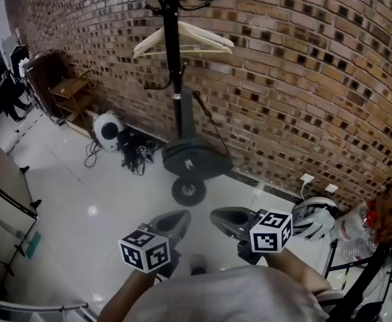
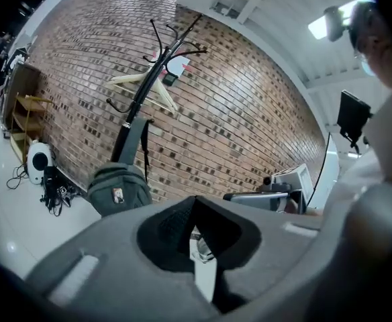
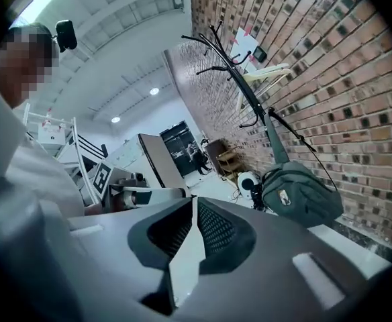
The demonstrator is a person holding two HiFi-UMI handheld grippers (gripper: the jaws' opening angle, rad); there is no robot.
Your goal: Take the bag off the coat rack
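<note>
The dark green bag [image 1: 196, 158] hangs low on the black coat rack [image 1: 176, 66], its strap running up the pole in front of the brick wall. A wooden hanger [image 1: 182, 39] hangs higher on the rack. Both grippers are held close to my body, well short of the bag and pointing at it. My left gripper [image 1: 176, 219] has its tips together with nothing between them [image 2: 194, 201]. My right gripper [image 1: 217, 216] shows a thin slit right up to its tips and holds nothing [image 3: 194, 201]. The bag [image 2: 119, 188] sits left of centre in the left gripper view and to the right [image 3: 297, 193] in the right gripper view.
A round weight plate [image 1: 188, 191] lies on the floor below the bag. A white round appliance [image 1: 107, 129] and a tangle of cables [image 1: 134, 154] sit left of the rack's base. A wooden shelf [image 1: 72, 92] stands at far left. A white helmet [image 1: 313, 220] and plastic bottles [image 1: 357, 230] lie at right.
</note>
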